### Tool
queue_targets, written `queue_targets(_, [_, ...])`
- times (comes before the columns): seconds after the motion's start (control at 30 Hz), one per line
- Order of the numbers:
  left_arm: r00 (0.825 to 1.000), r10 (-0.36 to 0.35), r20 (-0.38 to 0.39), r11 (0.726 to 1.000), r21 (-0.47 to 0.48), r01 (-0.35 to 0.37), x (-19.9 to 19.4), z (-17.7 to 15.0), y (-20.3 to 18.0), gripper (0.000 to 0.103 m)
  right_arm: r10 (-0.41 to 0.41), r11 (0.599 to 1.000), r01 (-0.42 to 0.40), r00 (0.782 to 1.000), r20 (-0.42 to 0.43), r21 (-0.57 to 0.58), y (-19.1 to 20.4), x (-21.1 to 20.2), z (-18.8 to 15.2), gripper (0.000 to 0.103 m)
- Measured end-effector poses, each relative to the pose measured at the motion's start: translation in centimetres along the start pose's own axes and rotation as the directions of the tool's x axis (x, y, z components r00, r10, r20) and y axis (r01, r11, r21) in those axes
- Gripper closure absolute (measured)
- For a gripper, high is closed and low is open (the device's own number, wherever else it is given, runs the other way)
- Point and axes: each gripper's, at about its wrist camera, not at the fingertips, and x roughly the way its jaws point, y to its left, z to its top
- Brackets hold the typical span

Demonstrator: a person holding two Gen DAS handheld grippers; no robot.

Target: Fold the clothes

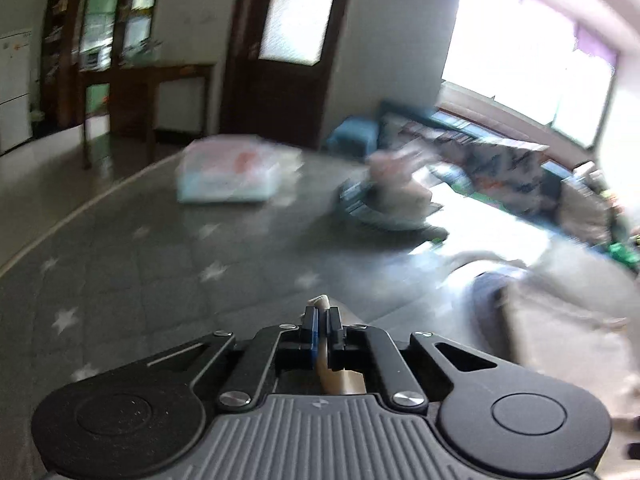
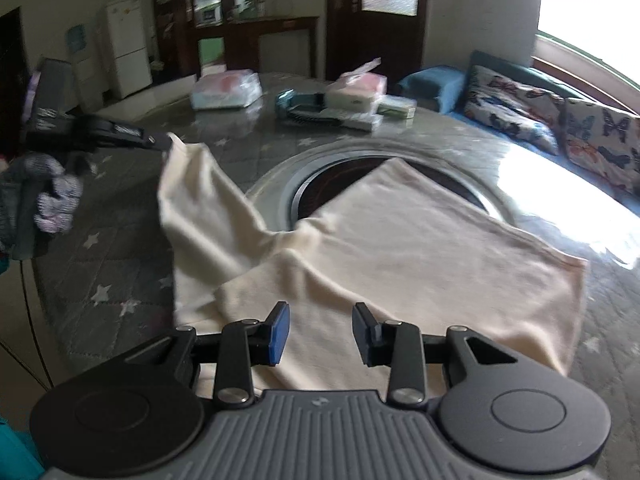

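Observation:
A cream garment (image 2: 400, 248) lies spread on the round grey table (image 2: 100, 248), partly over the dark round inset (image 2: 320, 184) at its middle. My left gripper (image 1: 322, 320) is shut on a corner of the cream garment (image 1: 320, 302); in the right wrist view it (image 2: 160, 144) holds that corner lifted above the table at the left, with the cloth hanging down from it. My right gripper (image 2: 320, 332) is open and empty, just above the garment's near edge. The left wrist view is blurred.
A plastic-wrapped packet (image 2: 226, 90) and several boxes and packets (image 2: 352, 100) lie at the table's far side. A grey and white cloth heap (image 2: 44, 200) sits at the left edge. A sofa with butterfly cushions (image 2: 560, 120) stands behind at the right.

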Motion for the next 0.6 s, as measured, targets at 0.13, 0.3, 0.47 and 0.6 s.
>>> queue_targets(0.13, [0.987,-0.151,0.063,0.988,0.040,0.148,-3.0,1.7,-4.3,0.099,-0.043,0.997,0.042,0.999,0.018,0.058,-2.1,-1.3,-0.6,0.069])
queue_targets(0.3, [0.929,-0.363,0.074,0.926,0.141,0.350,-6.4,1.9,-10.8,0.099,-0.095,0.988,0.087,0.994,0.051,0.131,-4.8,-3.3,-1.5,0.069])
queue_targets(0.47, [0.843,-0.537,0.004,0.816,0.255,0.519,-8.4,-0.3,-17.2,0.099,-0.134,0.974,0.119,0.989,0.067,0.192,-6.8,-4.7,-2.5,0.069])
queue_targets(0.6, [0.794,-0.603,-0.081,0.738,0.321,0.593,-8.8,-2.8,-20.7,0.099,-0.163,0.960,0.145,0.985,0.057,0.238,-8.4,-5.4,-3.8,0.069])
